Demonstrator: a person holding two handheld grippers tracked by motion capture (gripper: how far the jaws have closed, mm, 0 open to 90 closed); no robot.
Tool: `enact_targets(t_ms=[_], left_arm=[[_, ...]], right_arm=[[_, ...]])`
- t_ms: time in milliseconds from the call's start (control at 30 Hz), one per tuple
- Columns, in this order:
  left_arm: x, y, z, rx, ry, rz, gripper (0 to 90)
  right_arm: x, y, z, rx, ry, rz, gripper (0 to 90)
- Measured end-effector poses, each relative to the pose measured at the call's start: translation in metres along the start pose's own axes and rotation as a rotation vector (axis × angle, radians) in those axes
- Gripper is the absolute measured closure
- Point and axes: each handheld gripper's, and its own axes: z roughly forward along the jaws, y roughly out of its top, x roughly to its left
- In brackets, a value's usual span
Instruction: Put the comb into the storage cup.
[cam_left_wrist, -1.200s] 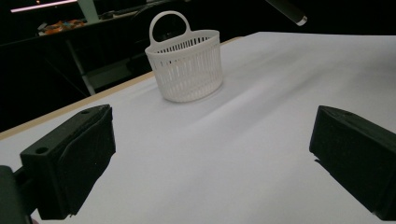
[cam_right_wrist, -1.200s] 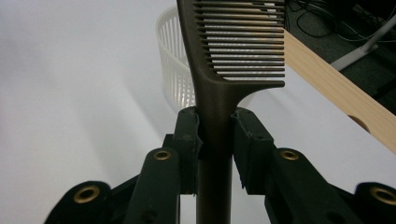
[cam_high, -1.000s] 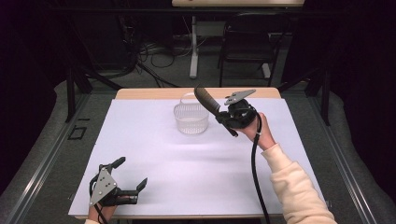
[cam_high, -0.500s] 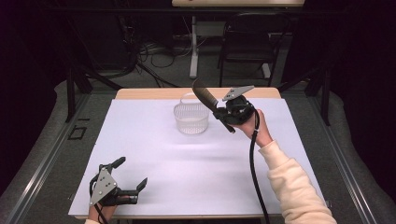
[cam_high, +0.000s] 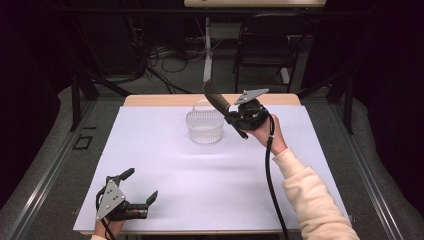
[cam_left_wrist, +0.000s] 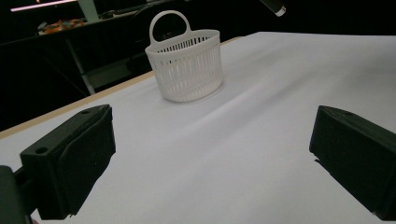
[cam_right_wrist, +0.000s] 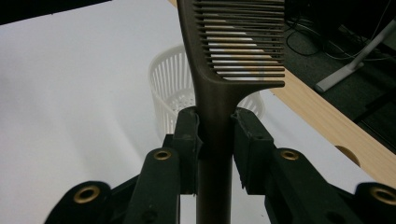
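A white sheet (cam_high: 200, 185) covers the table, and the small white basket (cam_high: 204, 126) stands upright on its far half, well in from every edge. The left gripper (cam_high: 136, 196) rests at the sheet's near edge, well apart from the basket, its jaws spread wide with nothing between them. The right gripper (cam_high: 233, 118) hangs just beside the basket, at its right, with its jaws clamped on the handle of a dark comb (cam_right_wrist: 223, 74). The comb's toothed head (cam_high: 216, 94) rises above the basket's rim, tilted toward it.
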Motion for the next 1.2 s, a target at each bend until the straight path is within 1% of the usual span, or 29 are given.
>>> enact_targets(t_ms=[233,667,1200], left_arm=[[0.000,0.000,0.000,-0.004,0.000,-0.002,0.4],[0.000,0.000,0.000,-0.004,0.000,-0.005,0.4],[0.000,0.000,0.000,-0.008,0.002,-0.005,0.3]], right_arm=[[0.000,0.003,0.003,-0.016,-0.011,0.005,72.3],[-0.001,0.011,0.010,-0.015,-0.013,0.004,72.3],[0.000,0.019,0.016,-0.029,-0.036,-0.003,72.3]])
